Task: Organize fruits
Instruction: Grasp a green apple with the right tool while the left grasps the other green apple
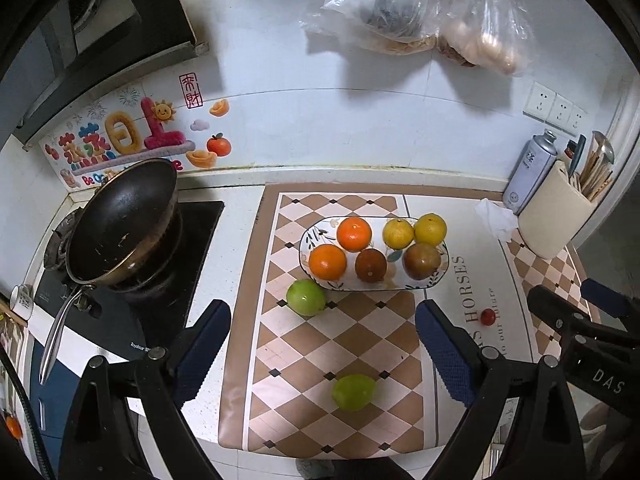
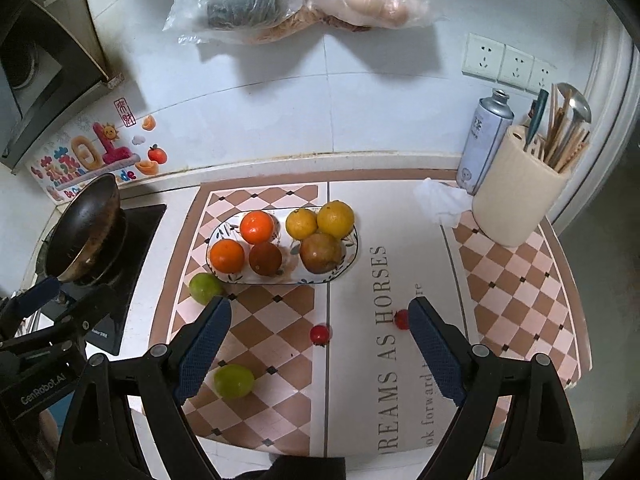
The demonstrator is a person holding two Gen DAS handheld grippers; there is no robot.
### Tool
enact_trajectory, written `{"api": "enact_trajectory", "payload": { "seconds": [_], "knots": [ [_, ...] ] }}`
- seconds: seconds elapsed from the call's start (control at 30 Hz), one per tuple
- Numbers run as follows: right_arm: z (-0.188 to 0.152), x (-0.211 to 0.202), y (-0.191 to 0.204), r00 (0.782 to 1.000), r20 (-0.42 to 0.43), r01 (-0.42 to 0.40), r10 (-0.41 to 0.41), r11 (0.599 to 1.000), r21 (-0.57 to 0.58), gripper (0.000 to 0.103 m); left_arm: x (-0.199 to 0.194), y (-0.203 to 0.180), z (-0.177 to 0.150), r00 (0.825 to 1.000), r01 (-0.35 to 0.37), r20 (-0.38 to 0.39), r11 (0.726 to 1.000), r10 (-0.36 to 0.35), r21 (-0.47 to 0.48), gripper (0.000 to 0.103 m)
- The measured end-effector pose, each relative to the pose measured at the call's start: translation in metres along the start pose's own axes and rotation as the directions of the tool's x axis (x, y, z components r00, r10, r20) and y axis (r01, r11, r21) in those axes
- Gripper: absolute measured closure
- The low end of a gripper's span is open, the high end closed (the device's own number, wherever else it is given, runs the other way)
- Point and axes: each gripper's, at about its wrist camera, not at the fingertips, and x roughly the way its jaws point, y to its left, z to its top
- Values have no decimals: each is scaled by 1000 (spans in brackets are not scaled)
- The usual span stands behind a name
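My left gripper hangs with its blue-padded jaws spread wide and nothing between them or touching them; it sits above the checkered brown-and-cream mat. The nearer round green fruit lies on the mat just below the gap between the fingers. My right gripper is spread just as wide and also empty, poised over the mat beside the printed lettering. A small red cherry tomato sits on the mat inside its gap, and a second small red cherry tomato lies right by its right-hand pad, though I cannot tell whether they touch.

Further out, the second round green fruit rests on the mat against the near left corner of the oval white patterned ceramic plate. That plate already carries two bright oranges, two yellow citrus fruits and two dark brownish round fruits, grouped by colour.

I judge the sorting partly done: the plate is loaded, while two green fruits and two tomatoes are loose. I read this as an approach step before a pick. For the next move I would lower one gripper around a loose fruit, centre it between the pads and close gently, since round fruit may roll off the pads.

Beyond the mat stand a black wok on the stove to the left and a cream utensil holder to the right.
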Motion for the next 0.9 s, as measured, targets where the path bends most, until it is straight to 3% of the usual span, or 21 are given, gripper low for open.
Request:
{"api": "enact_trajectory", "payload": {
  "seconds": [0.17, 0.3, 0.4, 0.5, 0.6, 0.73, 0.77, 0.8, 0.9],
  "knots": [
    [-3, 7, -2, 999, -17, -32, 33, 999, 29, 11, 10, 0, -3, 999, -11, -30, 1000, 11, -2, 9],
    [-18, 51, 5, 983, -145, -109, 113, 993, 37, 11, 37, 9, -12, 989, -118, -88, 992, 121, 32, 2],
    [-45, 110, 24, 938, -302, -169, 168, 985, 26, 11, 66, 25, -25, 959, -234, -151, 970, 241, 64, 2],
    [-76, 167, 48, 867, -451, -229, 214, 973, 20, 11, 91, 45, -38, 922, -301, -232, 951, 311, 76, 2],
    [-97, 204, 71, 820, -522, -275, 236, 961, 3, 11, 110, 62, -46, 893, -337, -295, 939, 341, 67, 2],
    [-115, 241, 93, 771, -587, -309, 247, 951, -6, 12, 129, 78, -50, 868, -353, -361, 935, 340, 33, 2],
    [-118, 246, 98, 764, -595, -319, 248, 948, -15, 13, 135, 81, -49, 865, -350, -378, 937, 330, 19, 2],
    [-120, 251, 103, 761, -602, -327, 244, 945, -31, 23, 139, 82, -47, 859, -347, -400, 938, 320, 5, 2],
    [-120, 250, 113, 794, -571, -331, 209, 936, -118, 38, 152, 82, -39, 867, -300, -428, 953, 253, -44, 2]
  ]
}}
